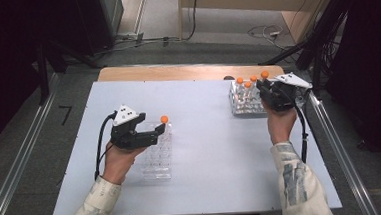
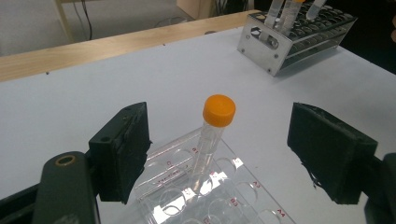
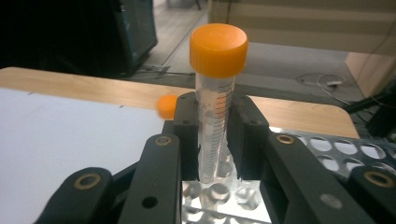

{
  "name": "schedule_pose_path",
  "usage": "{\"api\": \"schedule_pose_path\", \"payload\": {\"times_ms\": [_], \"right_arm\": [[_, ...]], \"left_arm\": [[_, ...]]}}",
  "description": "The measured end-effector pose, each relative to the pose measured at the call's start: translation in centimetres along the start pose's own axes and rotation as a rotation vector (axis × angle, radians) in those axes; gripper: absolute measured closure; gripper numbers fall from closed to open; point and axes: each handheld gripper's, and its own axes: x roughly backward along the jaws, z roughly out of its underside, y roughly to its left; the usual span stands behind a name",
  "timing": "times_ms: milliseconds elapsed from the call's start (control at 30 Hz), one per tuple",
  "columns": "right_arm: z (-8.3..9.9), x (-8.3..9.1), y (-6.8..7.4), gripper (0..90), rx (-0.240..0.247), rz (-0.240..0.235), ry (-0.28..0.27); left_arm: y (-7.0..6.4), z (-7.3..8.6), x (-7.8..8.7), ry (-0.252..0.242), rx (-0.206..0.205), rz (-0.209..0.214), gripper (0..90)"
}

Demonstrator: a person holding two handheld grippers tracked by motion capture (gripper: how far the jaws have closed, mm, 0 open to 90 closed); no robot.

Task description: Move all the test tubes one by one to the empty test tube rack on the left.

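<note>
Your right gripper (image 3: 215,140) has its jaws pinched on a clear graduated tube (image 3: 215,126) with an orange cap, gripped around the middle and held upright. In the high view that gripper (image 1: 270,90) sits over the metal rack (image 1: 246,106) at about 2 o'clock on the white table (image 1: 201,152), with three more orange-capped tubes (image 1: 247,86) standing in the rack just beside it. From the right gripper view the held tube's lower end is at the level of the rack's top holes, though whether it is still seated in one is hard to tell.

Your left gripper (image 2: 217,154) has its jaws spread wide, one pad (image 2: 123,149) on either side of a second orange-capped tube (image 2: 210,140) and neither touching it. That tube stands tilted in a hole of the clear plastic rack (image 2: 224,196), near the end farthest from you. In the high view your left gripper (image 1: 152,135) is at about 9 o'clock, over the clear rack (image 1: 158,162), well apart from the metal one.
</note>
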Motion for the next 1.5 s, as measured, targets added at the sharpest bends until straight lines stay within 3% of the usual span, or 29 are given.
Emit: {"api": "schedule_pose_path", "payload": {"times_ms": [567, 967, 1133, 1500], "right_arm": [[2.2, 4.1, 4.9, 72.2, 0.078, -0.237, 0.022], [4.5, 3.6, 7.7, 72.2, 0.144, -0.302, 0.102], [5.1, 3.4, 9.5, 72.2, 0.196, -0.337, 0.126], [6.4, 3.2, 12.8, 72.2, 0.252, -0.431, 0.17]], "left_arm": [[-1.3, 0.2, -0.4, 0.011, -0.025, 0.021, 21.5], [-3.3, 0.3, -0.7, 0.017, -0.063, 0.058, 21.5], [-4.2, 0.4, -0.8, 0.015, -0.074, 0.079, 22.1], [-5.7, 0.5, -1.2, 0.014, -0.088, 0.109, 22.6]]}}
